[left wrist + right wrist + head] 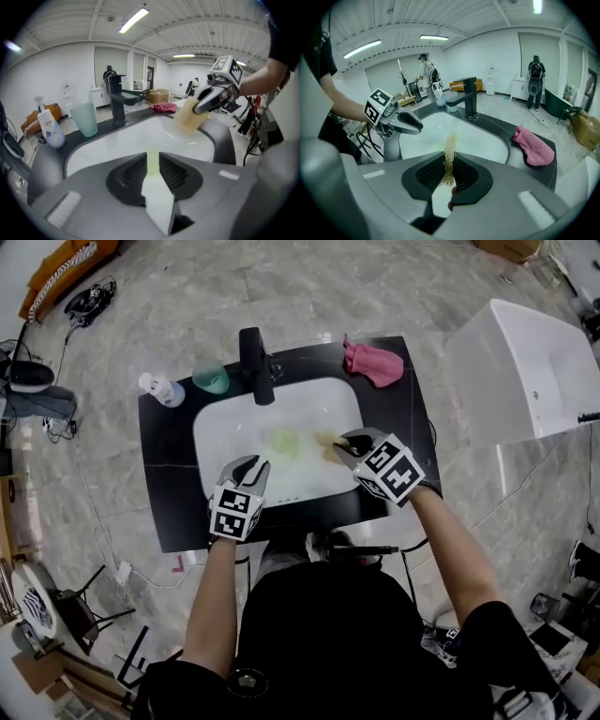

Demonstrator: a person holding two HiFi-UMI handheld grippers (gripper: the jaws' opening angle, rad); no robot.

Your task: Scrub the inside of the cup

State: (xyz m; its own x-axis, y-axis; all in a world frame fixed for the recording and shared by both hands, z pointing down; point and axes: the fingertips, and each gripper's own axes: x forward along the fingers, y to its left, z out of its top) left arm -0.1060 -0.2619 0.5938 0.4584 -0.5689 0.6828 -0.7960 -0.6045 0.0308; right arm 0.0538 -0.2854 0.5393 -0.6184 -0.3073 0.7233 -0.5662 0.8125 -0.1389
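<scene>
Two grippers show in my head view, both over the white sink (217, 418) set in the black counter (169, 507). My left gripper (252, 463) is at the lower left of the basin. My right gripper (343, 442) is at the right side of it and pinches a tan scrub pad (328, 439). A pale yellow-green patch (284, 442) lies in the middle of the basin. It is too blurry for me to say what it is. The green cup (211, 379) stands on the counter near the top, just left of the black tap (255, 362). It is well apart from both grippers. A white Dove bottle (161, 388) is left of the cup. A pink cloth (373, 362) lies at the upper right of the counter.

In my left gripper view, the jaws sit close to each other with a thin gap. Nothing is pressed between them, and I see the basin through the gap. The cup stands upright at the left of the frame, open end up, beside the bottle. The right gripper hangs at the upper right with the pad in its tips.

In my right gripper view, the jaws are clamped on the stringy pad in the middle of the frame. The left gripper shows at the left with nothing in its tips. The pink cloth lies at the right.
</scene>
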